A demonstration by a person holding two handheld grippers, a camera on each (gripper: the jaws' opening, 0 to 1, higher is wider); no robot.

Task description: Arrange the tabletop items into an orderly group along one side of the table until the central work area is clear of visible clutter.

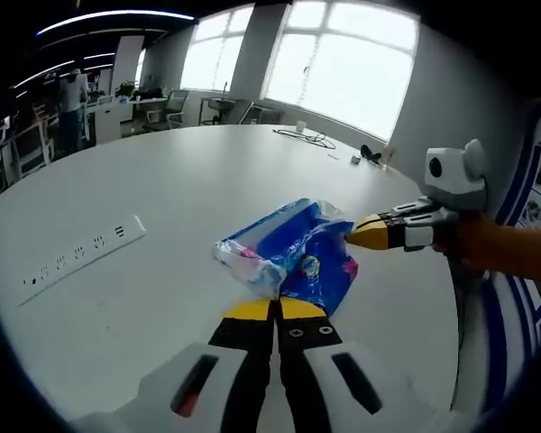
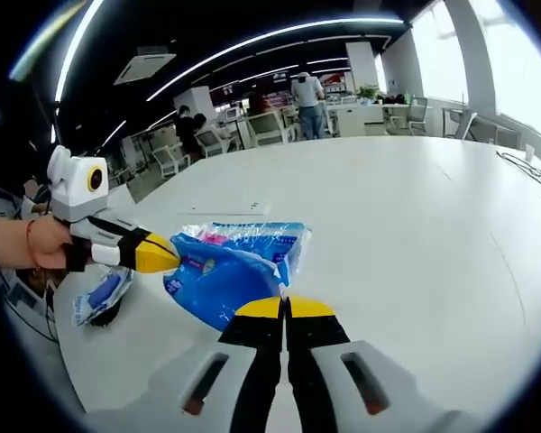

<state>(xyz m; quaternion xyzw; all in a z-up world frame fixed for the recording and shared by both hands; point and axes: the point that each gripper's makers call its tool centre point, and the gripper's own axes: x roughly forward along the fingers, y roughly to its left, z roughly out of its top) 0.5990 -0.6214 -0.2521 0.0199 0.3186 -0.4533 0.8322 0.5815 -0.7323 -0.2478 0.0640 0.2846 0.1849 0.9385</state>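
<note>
At the frame's centre on the white table [image 1: 162, 189], both the left gripper [image 1: 272, 310] and right gripper [image 2: 284, 308] pinch opposite edges of the blue plastic bag [image 1: 293, 253], jaws closed, apparently to carry it aside.

blue plastic bag [image 1: 293, 253] | crumpled, pink-and-white print | lying flat on white table [image 1: 162, 198] | near edge

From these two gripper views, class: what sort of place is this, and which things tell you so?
Most likely an open-plan office. A large white table has a built-in power strip, desks with office chairs stand behind it, and ceiling strip lights run overhead beside big windows.
</note>
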